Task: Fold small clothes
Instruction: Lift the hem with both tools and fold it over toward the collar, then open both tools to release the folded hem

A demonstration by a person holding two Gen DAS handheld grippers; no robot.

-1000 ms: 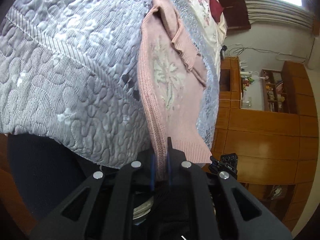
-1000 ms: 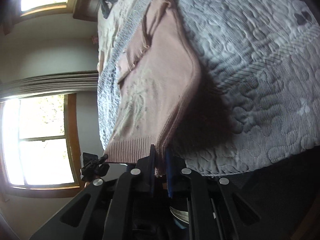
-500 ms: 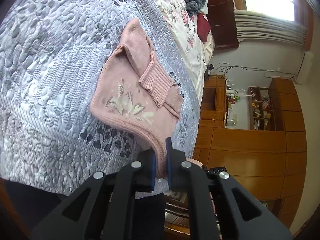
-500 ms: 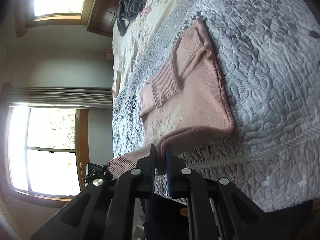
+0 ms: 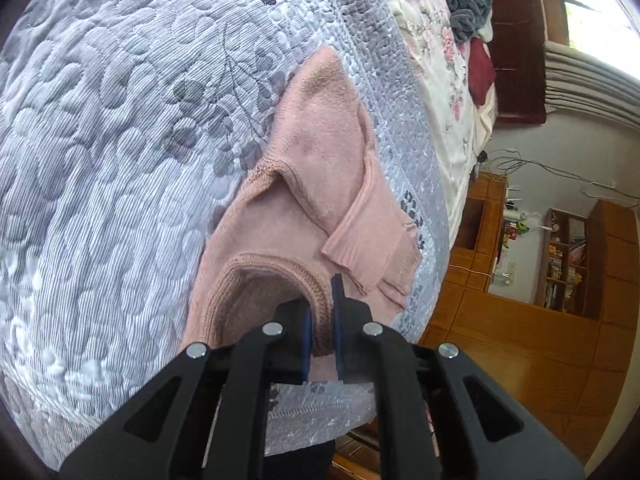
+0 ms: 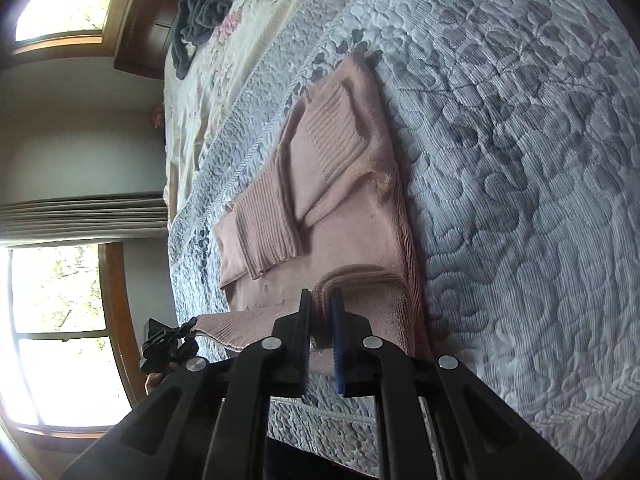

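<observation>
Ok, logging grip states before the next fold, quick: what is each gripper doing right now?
Left gripper: shut on the ribbed hem of the pink knitted sweater.
Right gripper: shut on the same hem.

the left gripper point(image 5: 321, 316) pinches the near hem of the pink sweater point(image 5: 320, 184) on the grey quilt point(image 5: 120, 160).

The bed point(image 5: 100, 160) wears a grey quilt point(image 6: 520, 200) stitched with leaves, reaching its near edge. Further up comes a cream floral sheet point(image 5: 432, 32). A pink sweater point(image 5: 320, 168) lies on the quilt close to the near edge, sleeves folded across it and its hem doubled over. A grey cloth point(image 6: 200, 12) and a dark red one point(image 5: 480, 68) lie at the far end.
</observation>
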